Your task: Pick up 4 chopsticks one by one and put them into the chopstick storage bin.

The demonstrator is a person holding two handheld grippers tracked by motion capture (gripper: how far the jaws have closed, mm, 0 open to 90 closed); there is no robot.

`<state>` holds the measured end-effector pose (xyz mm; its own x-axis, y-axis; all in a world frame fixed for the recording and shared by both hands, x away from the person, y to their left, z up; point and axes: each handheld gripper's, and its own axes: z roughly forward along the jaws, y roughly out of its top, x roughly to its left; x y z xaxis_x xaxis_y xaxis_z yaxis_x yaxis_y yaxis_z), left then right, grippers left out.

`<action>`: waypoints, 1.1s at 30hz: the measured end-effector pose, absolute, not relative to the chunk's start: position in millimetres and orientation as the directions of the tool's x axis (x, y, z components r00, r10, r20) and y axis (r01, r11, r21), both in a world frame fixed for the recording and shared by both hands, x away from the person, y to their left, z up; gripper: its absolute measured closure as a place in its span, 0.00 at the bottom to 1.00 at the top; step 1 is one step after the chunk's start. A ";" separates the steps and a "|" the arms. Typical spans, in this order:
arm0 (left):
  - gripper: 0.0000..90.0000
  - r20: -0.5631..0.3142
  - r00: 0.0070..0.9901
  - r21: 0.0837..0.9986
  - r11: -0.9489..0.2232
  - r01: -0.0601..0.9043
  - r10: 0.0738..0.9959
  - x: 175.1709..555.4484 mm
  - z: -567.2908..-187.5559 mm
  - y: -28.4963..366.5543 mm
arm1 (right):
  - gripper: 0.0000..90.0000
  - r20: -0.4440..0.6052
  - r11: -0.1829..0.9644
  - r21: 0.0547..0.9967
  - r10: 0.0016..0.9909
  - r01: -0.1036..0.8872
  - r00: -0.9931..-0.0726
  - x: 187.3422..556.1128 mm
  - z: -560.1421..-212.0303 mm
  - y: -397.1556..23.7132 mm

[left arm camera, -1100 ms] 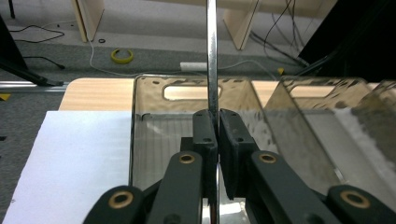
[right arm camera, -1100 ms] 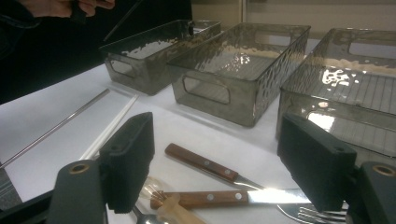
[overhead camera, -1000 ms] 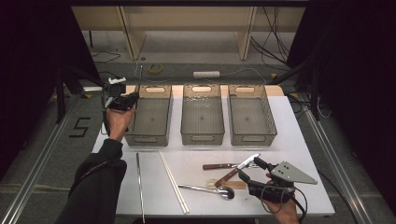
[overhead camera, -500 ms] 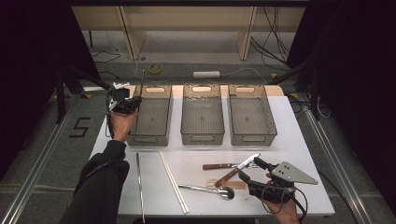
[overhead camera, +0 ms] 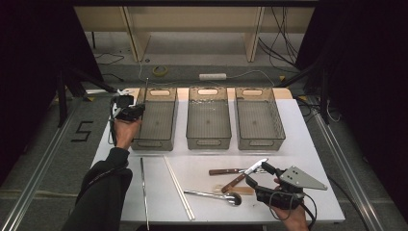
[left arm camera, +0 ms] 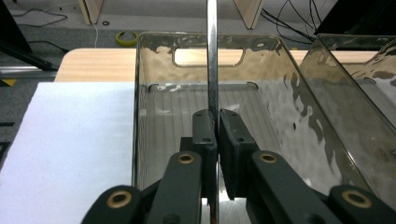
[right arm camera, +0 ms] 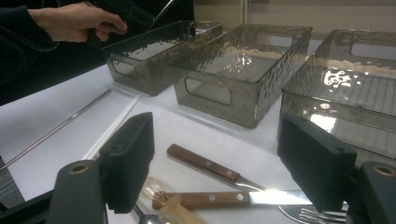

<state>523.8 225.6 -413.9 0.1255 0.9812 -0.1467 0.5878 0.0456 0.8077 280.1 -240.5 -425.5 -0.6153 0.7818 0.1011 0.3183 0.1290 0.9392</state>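
Observation:
My left gripper hovers at the left rim of the leftmost smoked-plastic bin, shut on a thin metal rod. In the left gripper view the rod runs straight up between the closed pads of the left gripper over the empty bin. My right gripper is open near the table's front right. It stands just above two wooden-handled knives, a spoon and a fork, holding nothing.
Two more empty bins stand in a row to the right. A pair of white chopsticks and another metal rod lie on the white table near its front edge.
My left hand has sunk slightly with the rod, closer to the left bin. The right gripper has stayed in place.

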 end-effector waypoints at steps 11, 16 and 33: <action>0.76 -0.179 0.094 0.785 0.084 0.613 0.979 503.3 -399.1 227.2 | 0.32 0.104 0.125 0.939 0.785 0.320 -0.610 280.1 -425.6 -242.2; 0.60 -0.197 0.081 0.801 0.113 0.588 0.977 475.5 -391.4 226.7 | 0.32 0.100 0.128 0.939 0.786 0.318 -0.610 280.2 -425.6 -241.6; 0.39 -0.082 0.015 0.845 0.062 0.531 0.997 398.6 -392.9 209.1 | 0.32 0.092 0.138 0.938 0.785 0.318 -0.613 279.8 -425.7 -240.4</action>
